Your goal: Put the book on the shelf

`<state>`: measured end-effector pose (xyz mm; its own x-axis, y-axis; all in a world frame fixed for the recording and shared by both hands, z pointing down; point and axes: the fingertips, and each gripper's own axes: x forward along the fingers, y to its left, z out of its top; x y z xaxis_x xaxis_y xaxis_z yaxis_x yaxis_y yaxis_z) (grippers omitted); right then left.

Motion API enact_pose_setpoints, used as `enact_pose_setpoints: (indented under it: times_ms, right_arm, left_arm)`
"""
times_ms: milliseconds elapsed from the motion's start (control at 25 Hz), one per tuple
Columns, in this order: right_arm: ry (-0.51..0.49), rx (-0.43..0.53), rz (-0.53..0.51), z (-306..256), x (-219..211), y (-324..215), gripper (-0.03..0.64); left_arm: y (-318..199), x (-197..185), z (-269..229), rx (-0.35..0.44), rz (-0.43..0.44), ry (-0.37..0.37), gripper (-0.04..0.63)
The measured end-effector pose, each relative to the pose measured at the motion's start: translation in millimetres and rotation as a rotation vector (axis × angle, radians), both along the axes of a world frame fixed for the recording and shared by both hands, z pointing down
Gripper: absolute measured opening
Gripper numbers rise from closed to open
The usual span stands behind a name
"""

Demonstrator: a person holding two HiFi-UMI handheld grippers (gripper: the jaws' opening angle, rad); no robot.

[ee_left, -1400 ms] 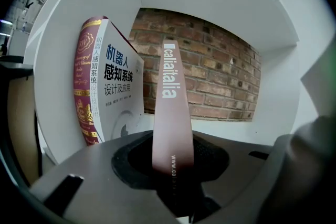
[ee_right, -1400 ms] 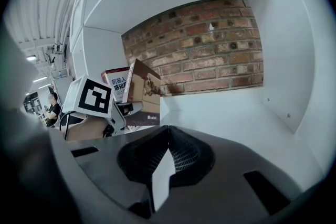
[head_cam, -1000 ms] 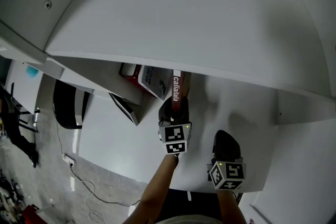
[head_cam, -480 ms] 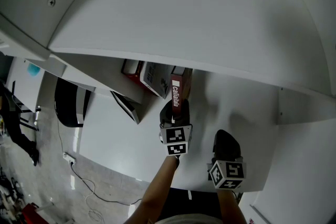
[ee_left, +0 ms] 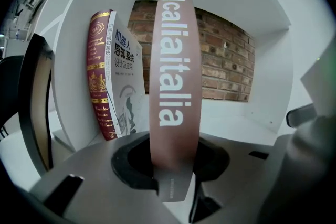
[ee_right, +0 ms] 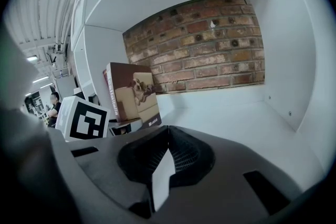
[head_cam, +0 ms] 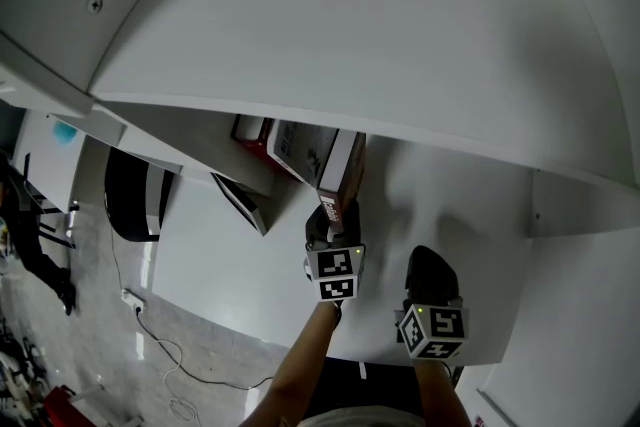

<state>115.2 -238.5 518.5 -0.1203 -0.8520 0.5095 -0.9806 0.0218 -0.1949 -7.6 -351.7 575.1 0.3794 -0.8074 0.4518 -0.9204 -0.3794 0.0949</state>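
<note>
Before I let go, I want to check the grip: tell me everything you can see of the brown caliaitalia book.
The caliaitalia book has a brown spine lettered in white and a cover picturing a dog on a sofa. It stands upright, spine outward, inside the white shelf compartment, right of a white-covered book. The left gripper clamps the spine's lower end. Whether it touches its neighbour is unclear.

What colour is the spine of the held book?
Book spine: brownish-pink, white lettering; best in left gripper view.
</note>
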Motion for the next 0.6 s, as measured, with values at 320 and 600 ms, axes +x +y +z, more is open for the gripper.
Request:
enact_pose_setpoints:
  times_ms: [320,600]
  right_arm:
    - [-0.001,0.002,0.003,1,1,-2,0.017]
    - [0.001,0.0,0.003,0,2,-3,0.017]
  left_arm:
    - [2,4,16,-0.026,0.028,-0.029,0.147]
    - [4,6,24,-0.028,0.043,-0.058,0.147]
